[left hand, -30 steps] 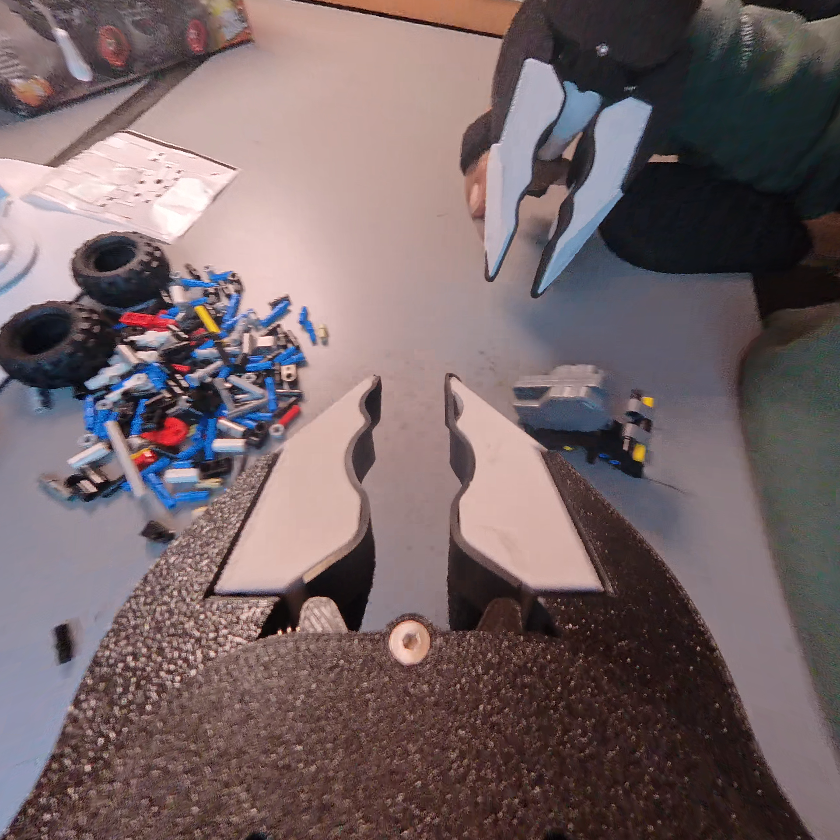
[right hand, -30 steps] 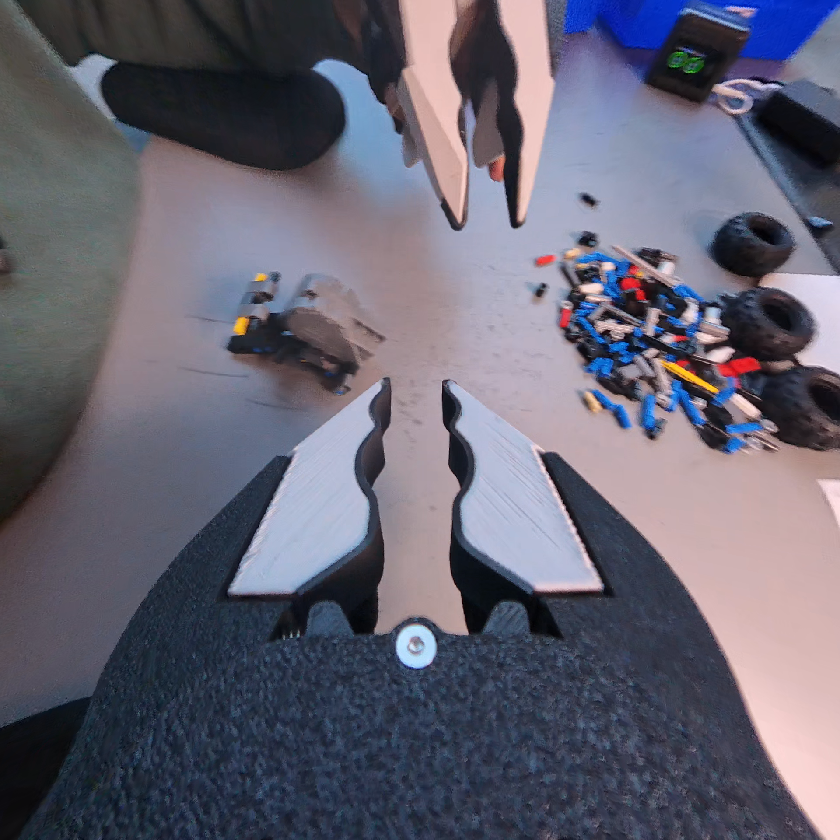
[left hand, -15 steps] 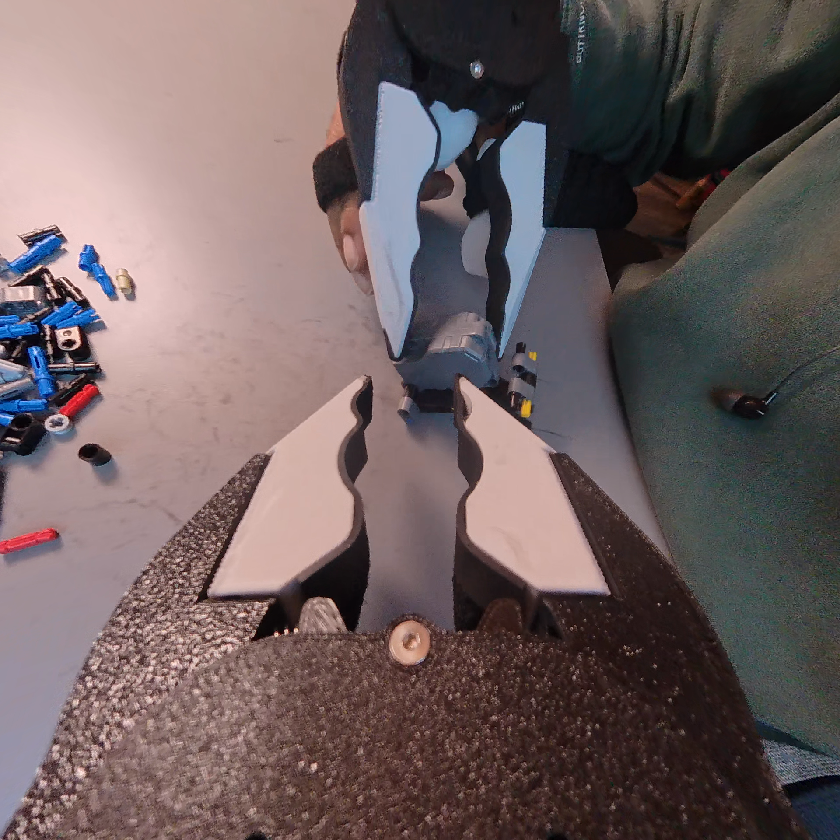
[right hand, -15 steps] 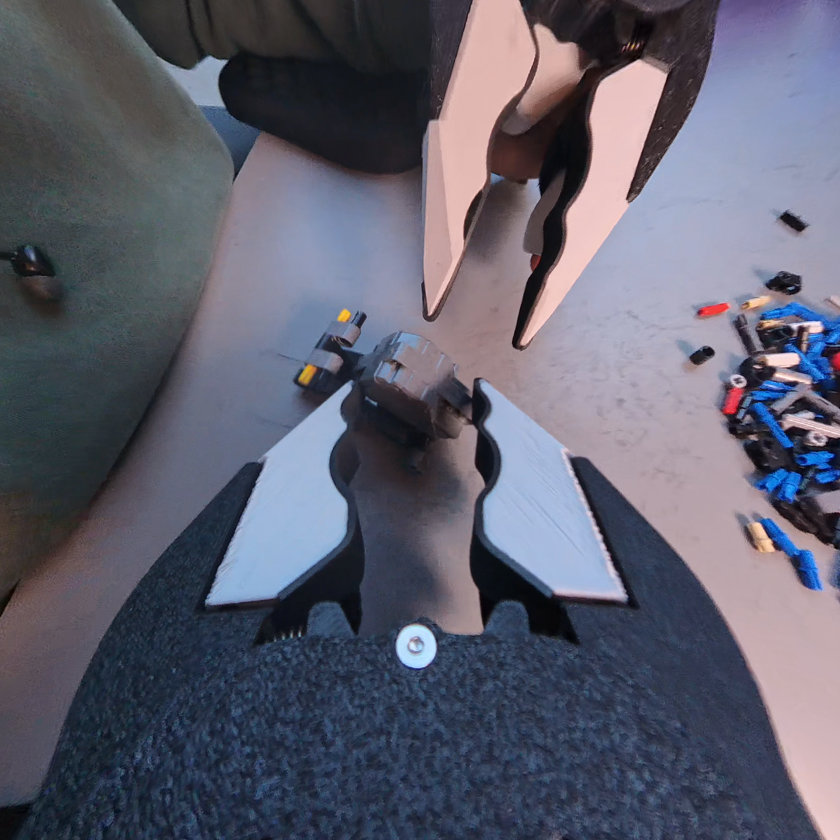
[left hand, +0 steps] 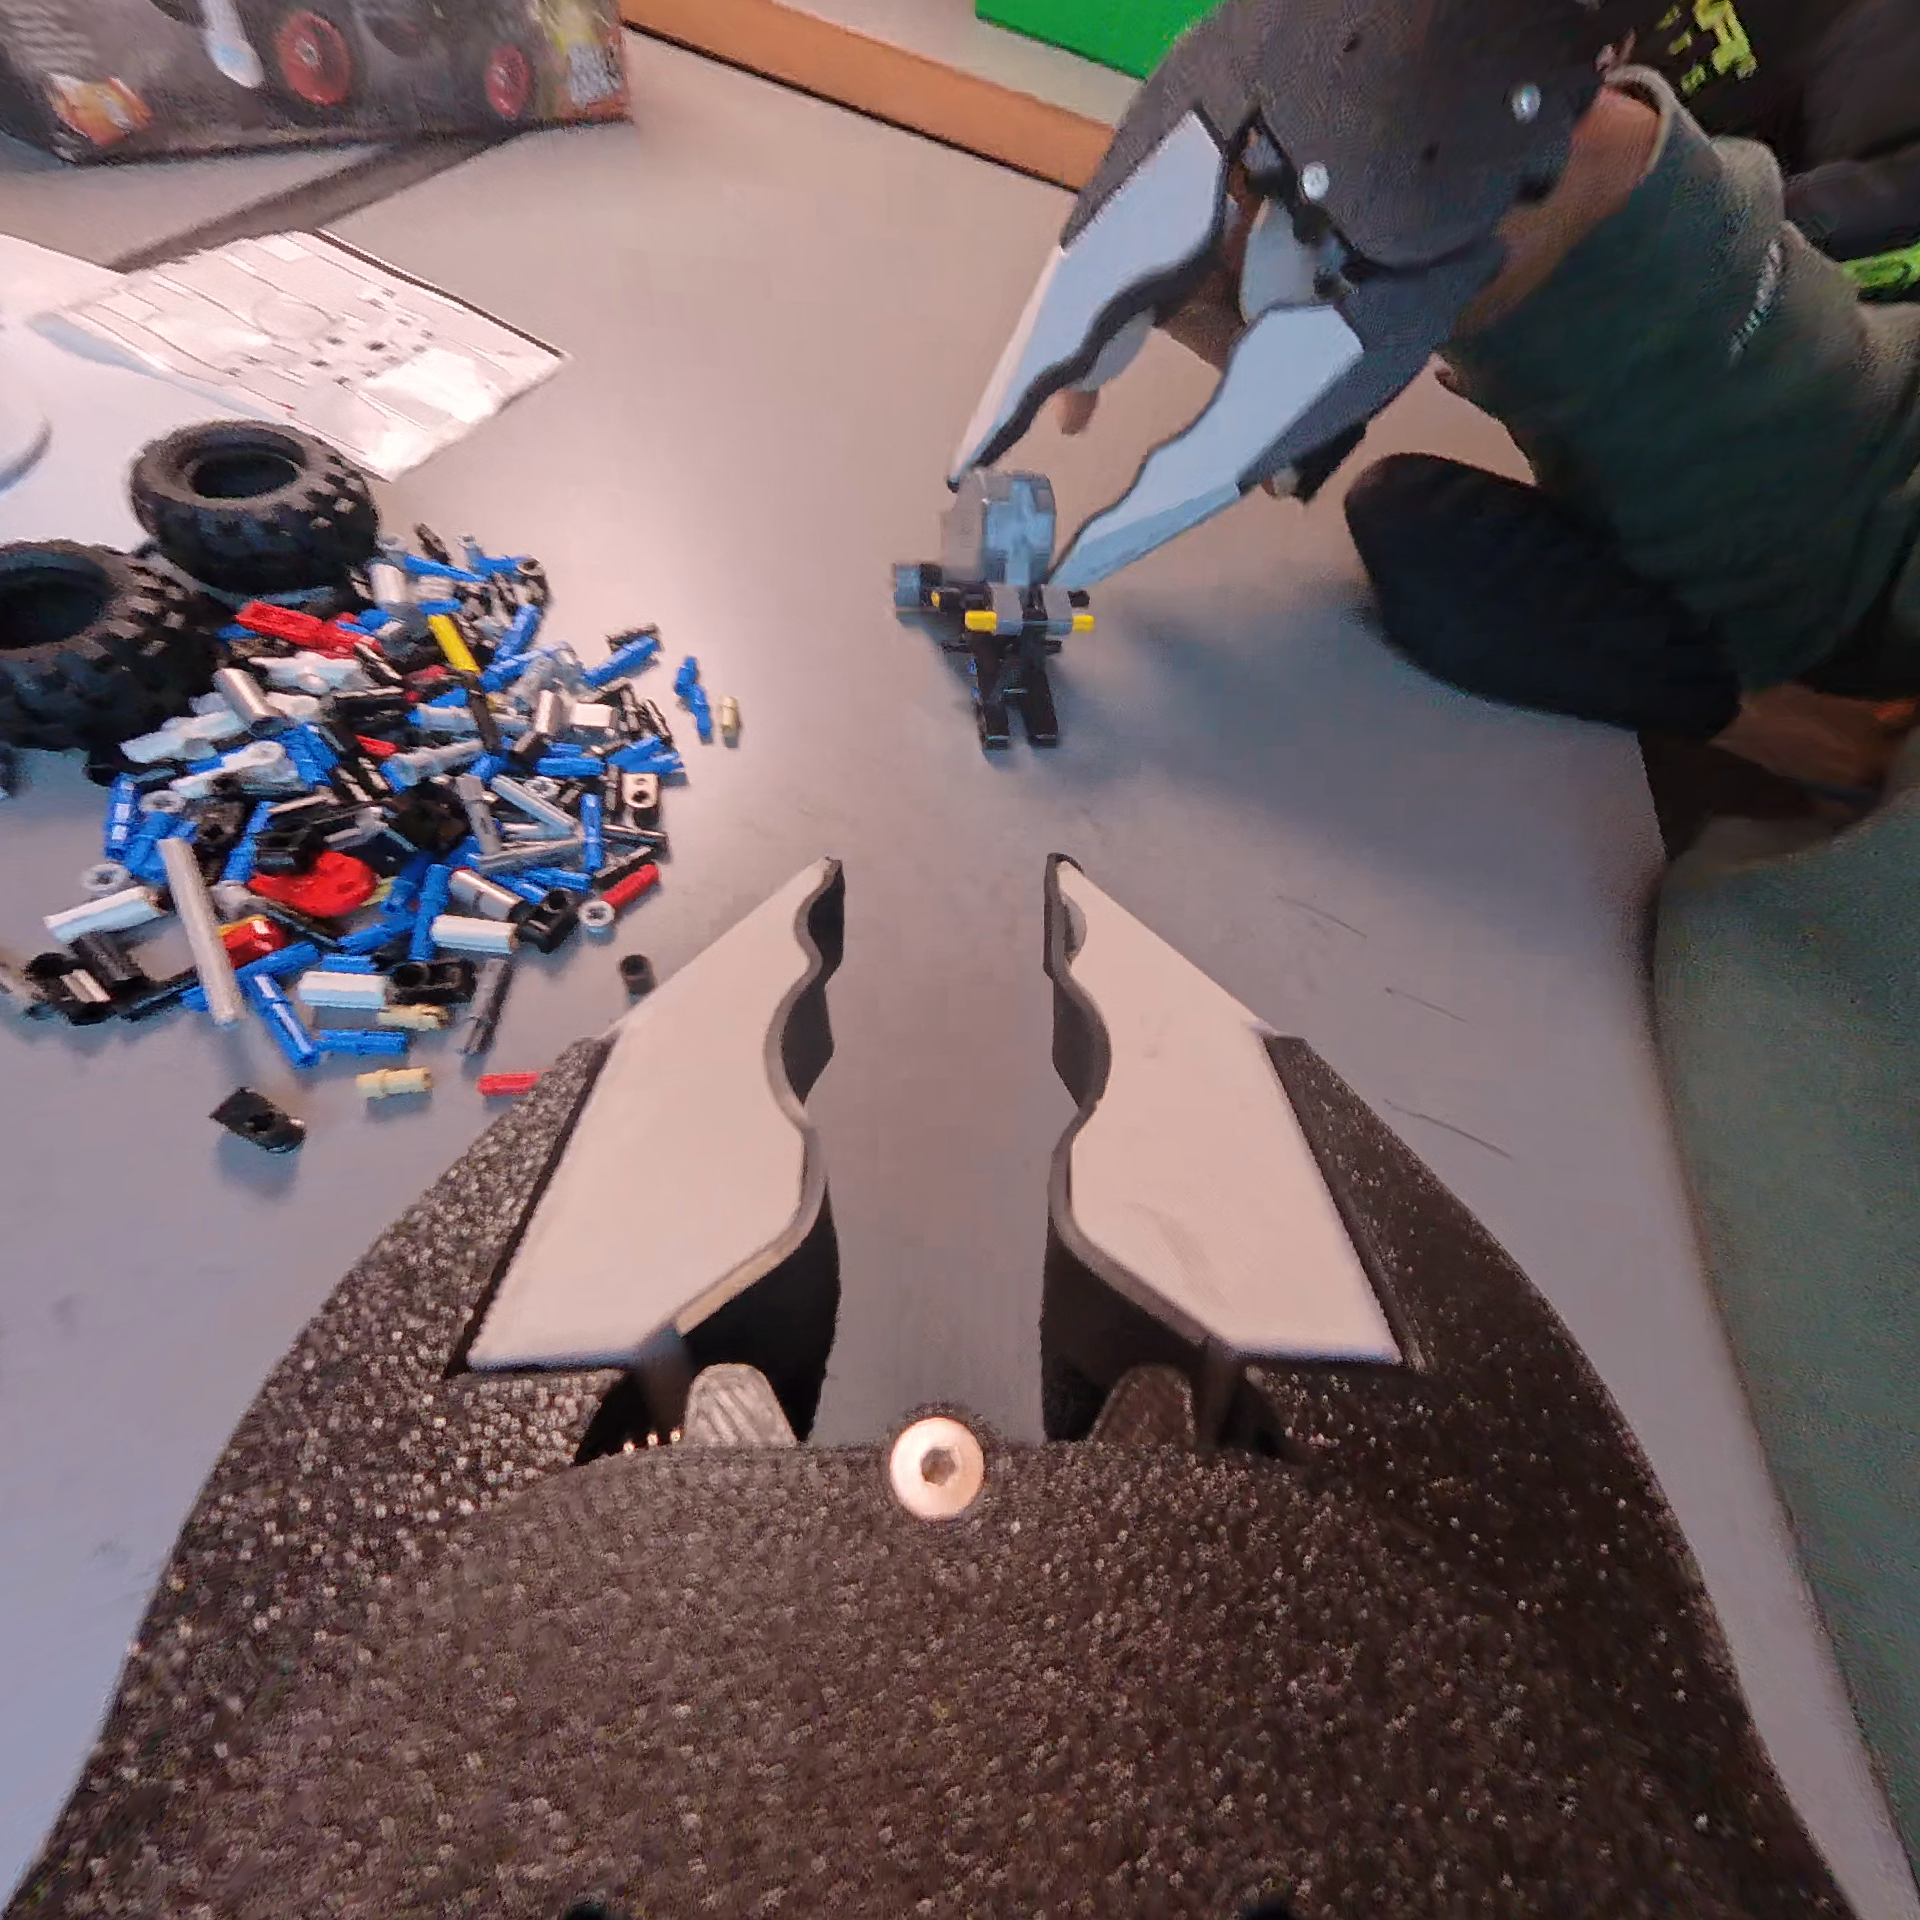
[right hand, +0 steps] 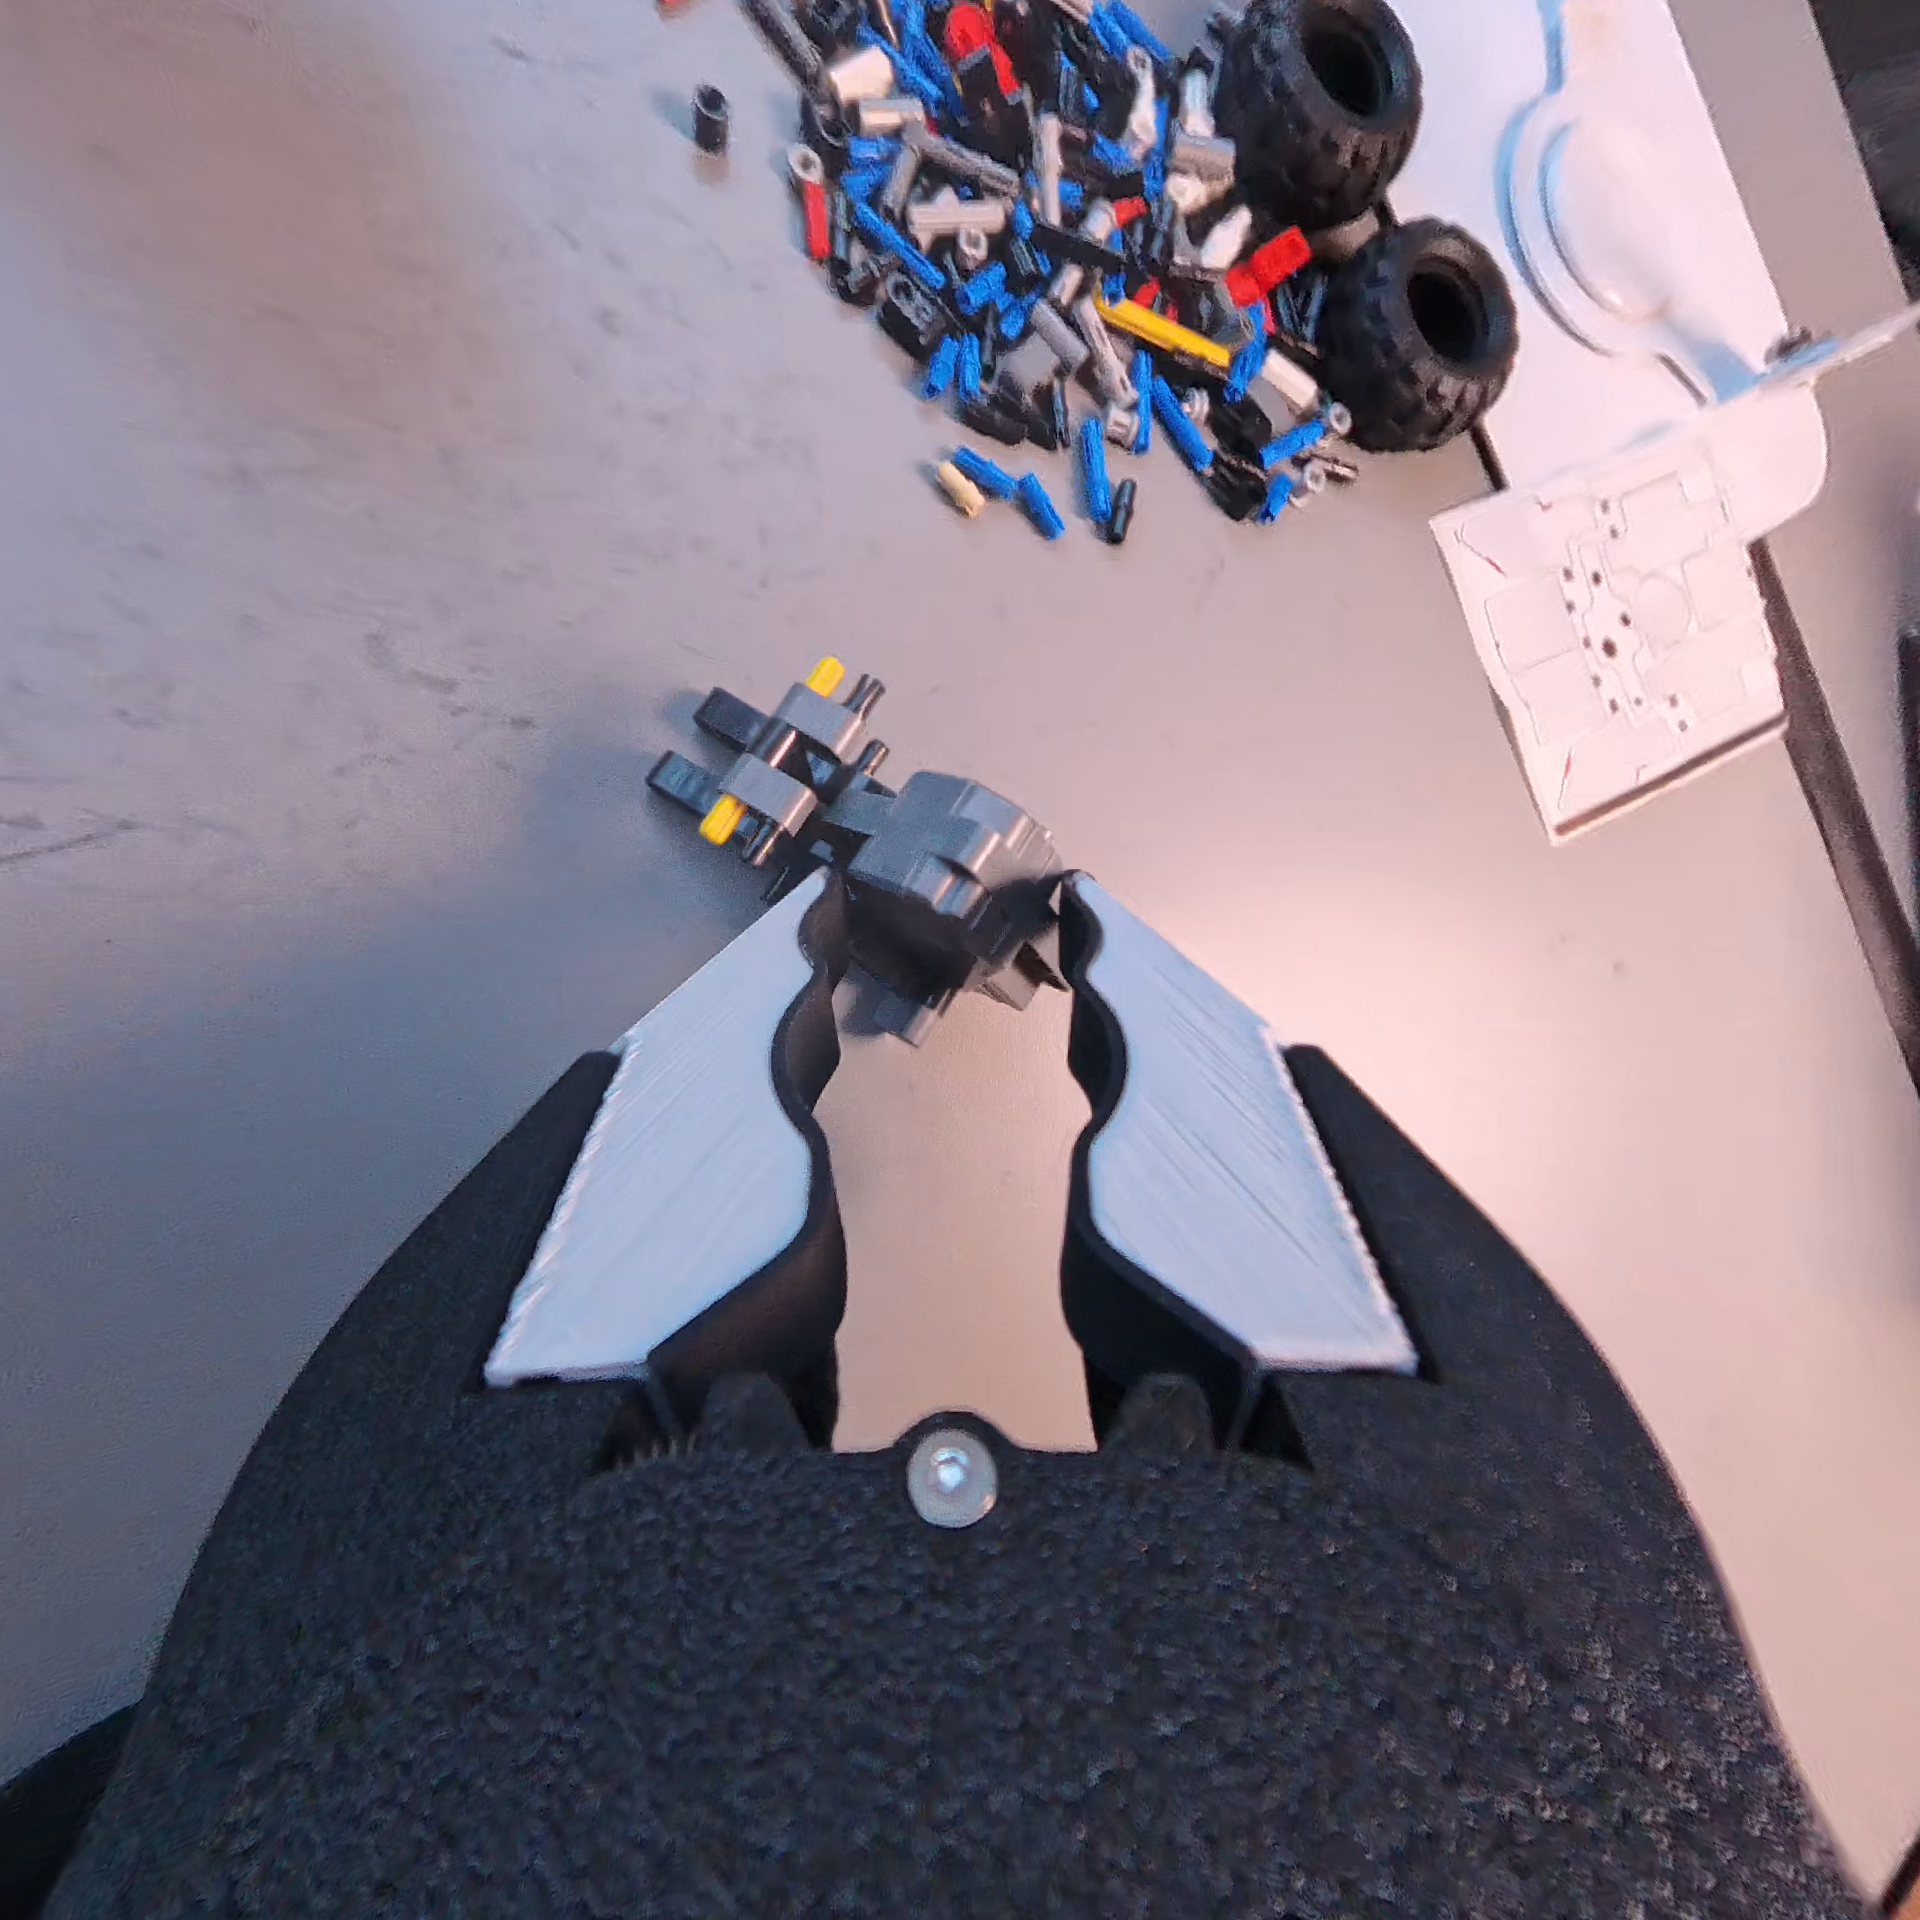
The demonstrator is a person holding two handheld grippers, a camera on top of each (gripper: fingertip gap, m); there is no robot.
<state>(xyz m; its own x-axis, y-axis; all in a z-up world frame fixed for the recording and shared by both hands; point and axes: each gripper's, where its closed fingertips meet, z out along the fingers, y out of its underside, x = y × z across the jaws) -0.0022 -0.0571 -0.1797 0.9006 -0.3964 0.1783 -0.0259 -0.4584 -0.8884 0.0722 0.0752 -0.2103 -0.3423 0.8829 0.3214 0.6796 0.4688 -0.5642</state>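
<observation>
Half a second back the left gripper (left hand: pixel 940 883) sat close in front of the small grey and black assembly (left hand: pixel 995 582); now it has drawn away, and the assembly lies well ahead of it on the grey table (left hand: pixel 790 343). Its jaws stand apart with only bare table between them, holding nothing. Over the same stretch the right gripper (right hand: pixel 943 883) has swung round, so the assembly (right hand: pixel 914 852) now points toward the heap of parts.

That right gripper has its jaws set on either side of the grey block at the assembly's end, tips touching or very nearly touching it. The gap is as wide as the block; whether they press on it or merely bracket it I cannot tell. From the left wrist view the assembly appears to rest on the table, its black legs toward the camera and its yellow pins crosswise.

As for progress, only this one small sub-assembly is built. The pile of loose blue, grey, black and red pieces (left hand: pixel 364 790) lies to the left, with black tyres (left hand: pixel 249 509) at its far edge and none mounted. A printed sheet (left hand: pixel 301 343) lies beyond them. Most of the building looks undone.
</observation>
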